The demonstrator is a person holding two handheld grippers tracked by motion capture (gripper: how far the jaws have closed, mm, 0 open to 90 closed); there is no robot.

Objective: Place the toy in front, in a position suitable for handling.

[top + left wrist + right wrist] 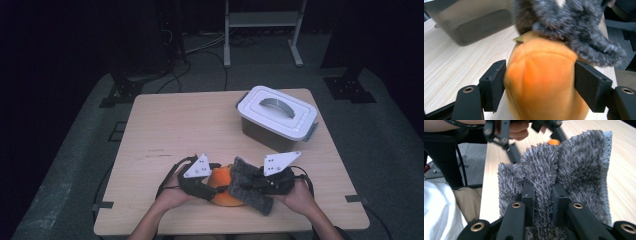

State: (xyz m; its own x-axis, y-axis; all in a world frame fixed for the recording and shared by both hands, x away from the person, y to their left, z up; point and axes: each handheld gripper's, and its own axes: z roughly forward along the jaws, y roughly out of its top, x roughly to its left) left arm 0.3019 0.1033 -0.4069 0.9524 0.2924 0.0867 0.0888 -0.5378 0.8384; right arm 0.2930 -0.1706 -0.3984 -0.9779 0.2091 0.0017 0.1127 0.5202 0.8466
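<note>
Near the surface's (165,130) front edge, well short of the lidded box (276,116): left hand-held gripper (200,181) clamps the orange plush (541,82); right hand-held gripper (543,195) pinches the grey shaggy cloth (579,167) draped over it. Both grasped; box lid on, nothing stowed.

The right gripper (543,195) has its two black jaws pressed close together on a raised fold of a shaggy grey fabric mat (576,167), the pile bunching up between the pads. The rest of the mat spreads beyond and to both sides of the fingers (528,195), over a pale wooden table (621,170). Past the fold, a small patch of an orange soft object (554,142) peeks above the mat's far edge. Farther off, a hand (517,128) holds the left gripper (524,135).
</note>
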